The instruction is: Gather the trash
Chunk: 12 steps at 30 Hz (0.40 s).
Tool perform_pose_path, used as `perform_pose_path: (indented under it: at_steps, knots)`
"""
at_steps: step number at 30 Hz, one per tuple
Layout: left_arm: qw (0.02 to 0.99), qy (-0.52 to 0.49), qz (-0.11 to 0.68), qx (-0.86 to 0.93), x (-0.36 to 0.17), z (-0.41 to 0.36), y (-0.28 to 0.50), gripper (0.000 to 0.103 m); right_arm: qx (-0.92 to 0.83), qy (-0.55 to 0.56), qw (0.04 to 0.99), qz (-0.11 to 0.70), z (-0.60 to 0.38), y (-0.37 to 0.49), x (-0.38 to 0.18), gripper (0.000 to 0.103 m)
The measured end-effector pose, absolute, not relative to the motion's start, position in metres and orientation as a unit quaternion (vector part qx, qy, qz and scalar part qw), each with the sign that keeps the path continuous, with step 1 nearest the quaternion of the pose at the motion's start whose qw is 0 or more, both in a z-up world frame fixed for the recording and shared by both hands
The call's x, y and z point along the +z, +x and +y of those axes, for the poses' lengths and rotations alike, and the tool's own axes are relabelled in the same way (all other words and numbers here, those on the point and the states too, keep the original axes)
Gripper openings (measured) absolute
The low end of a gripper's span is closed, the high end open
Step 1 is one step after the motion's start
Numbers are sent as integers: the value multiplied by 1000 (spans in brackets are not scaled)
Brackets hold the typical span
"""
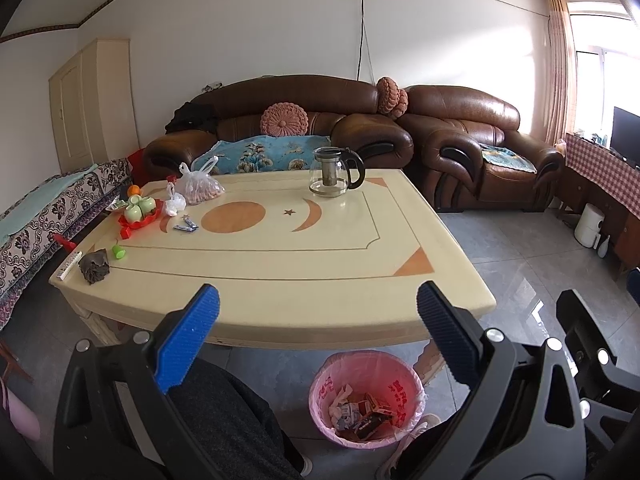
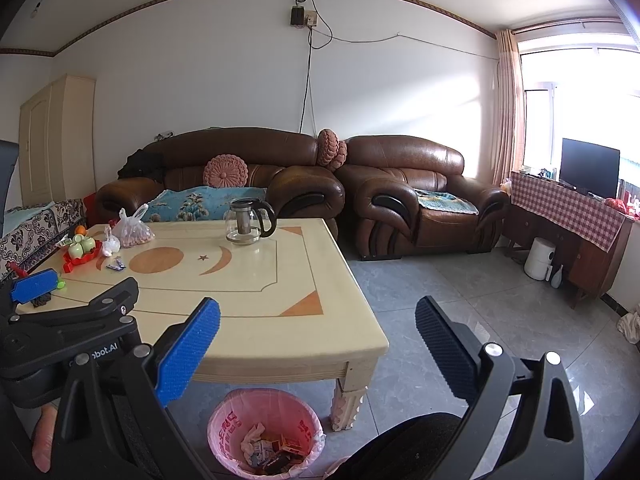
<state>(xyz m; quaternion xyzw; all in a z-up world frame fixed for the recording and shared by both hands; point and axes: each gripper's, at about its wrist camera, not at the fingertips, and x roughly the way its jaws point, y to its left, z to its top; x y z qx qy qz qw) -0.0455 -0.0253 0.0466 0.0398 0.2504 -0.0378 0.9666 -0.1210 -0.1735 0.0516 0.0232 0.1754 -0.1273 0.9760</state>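
Both hand-held grippers, left and right, hang with fingers spread wide and nothing between them. Just below and ahead of each sits the pink-lined trash bin on the floor, already holding wrappers and small boxes. Beyond the left one, far across the tabletop, lie small blue wrappers and a crumpled brown wad.

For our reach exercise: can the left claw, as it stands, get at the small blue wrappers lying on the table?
Probably yes. The left claw is open and empty, and the blue wrappers lie in the open beside the orange oval, with bare table between them. It would need to move forward and left.
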Motion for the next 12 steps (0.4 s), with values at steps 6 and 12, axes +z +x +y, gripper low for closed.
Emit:
perform_pose_path:
  at_steps: [6,12]
  knots:
    - [967,38,250,-36,50,-27,-43,97,-127,24,976,176,-174,-121,52,96]
    - [966,36,252,-36,49,-26,-41,97,-129,22,976,175,-174,-123,51,96]
